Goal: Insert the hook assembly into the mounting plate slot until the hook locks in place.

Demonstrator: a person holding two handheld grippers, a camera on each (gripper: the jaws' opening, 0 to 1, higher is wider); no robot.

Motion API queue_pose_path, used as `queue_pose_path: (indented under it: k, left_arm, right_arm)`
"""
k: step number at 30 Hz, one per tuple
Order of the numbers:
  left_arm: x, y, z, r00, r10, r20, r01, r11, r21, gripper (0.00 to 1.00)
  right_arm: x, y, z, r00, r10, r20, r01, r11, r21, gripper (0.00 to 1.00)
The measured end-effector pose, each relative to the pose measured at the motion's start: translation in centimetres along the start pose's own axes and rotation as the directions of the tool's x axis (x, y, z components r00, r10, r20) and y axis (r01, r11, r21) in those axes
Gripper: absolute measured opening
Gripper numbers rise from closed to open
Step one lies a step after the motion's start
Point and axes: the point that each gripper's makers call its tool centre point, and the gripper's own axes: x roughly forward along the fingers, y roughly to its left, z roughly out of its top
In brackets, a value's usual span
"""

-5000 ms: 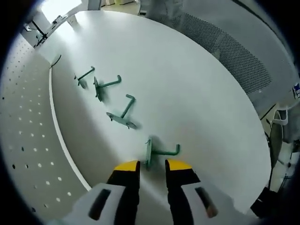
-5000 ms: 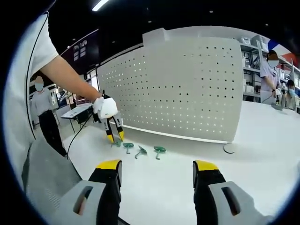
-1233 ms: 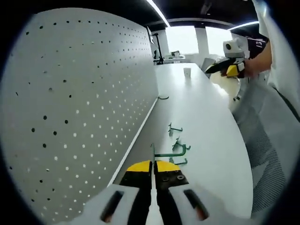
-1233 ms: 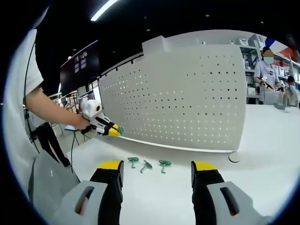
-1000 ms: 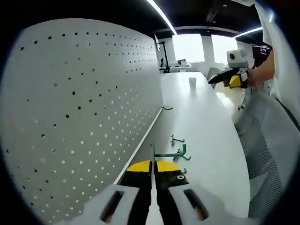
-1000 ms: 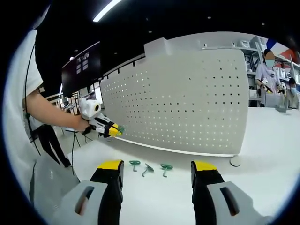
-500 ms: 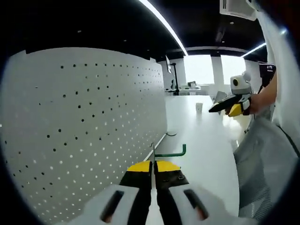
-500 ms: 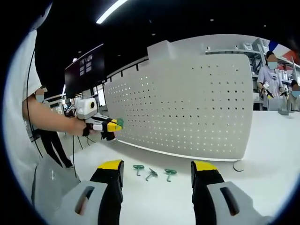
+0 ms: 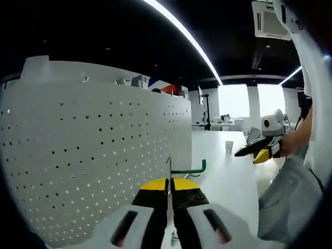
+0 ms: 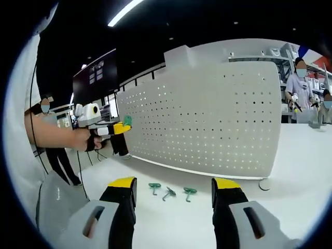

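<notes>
Your left gripper (image 9: 169,182) has its jaws closed on a green hook (image 9: 188,169), pinching the flat back plate edge-on so the bent arm juts out sideways, raised off the table and near the white pegboard (image 9: 93,155) without touching it. That thin pinch is the risk: press in at an angle and the hook could twist in the jaws or skid across the panel between holes instead of seating and locking. The hook is slim green metal with an upturned tip. Your right gripper (image 10: 173,188) hangs low with its jaws wide apart and empty; three spare hooks (image 10: 169,191) lie on the table (image 10: 290,171) before the board.
</notes>
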Motion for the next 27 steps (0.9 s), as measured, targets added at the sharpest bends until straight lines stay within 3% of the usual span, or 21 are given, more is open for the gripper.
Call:
queue_pose_path:
  k: [6,10,15,27]
  left_arm:
    - [0.2,-0.4,0.4,1.0,0.008,0.011,-0.008,1.0,-0.017,0.01]
    - [0.6,-0.9,0.3,1.0,0.006,0.007,-0.006,1.0,-0.008,0.01]
    - [0.8,-1.1,0.4,1.0,0.007,0.013,-0.007,1.0,-0.021,0.01]
    - [0.9,-1.5,0.6,1.0,0.018,0.02,-0.017,0.999,-0.033,0.01]
  right_arm:
    - [0.4,0.8,0.6,0.999,0.026,0.018,-0.026,1.0,0.007,0.56]
    - [0.9,2.5,2.2,0.99,0.097,0.106,-0.109,0.987,0.114,0.55]
    - [1.4,3.4,3.4,0.979,0.127,0.162,-0.157,0.969,0.189,0.52]
    - [4.2,6.2,4.9,0.966,0.186,0.179,-0.215,0.963,0.165,0.47]
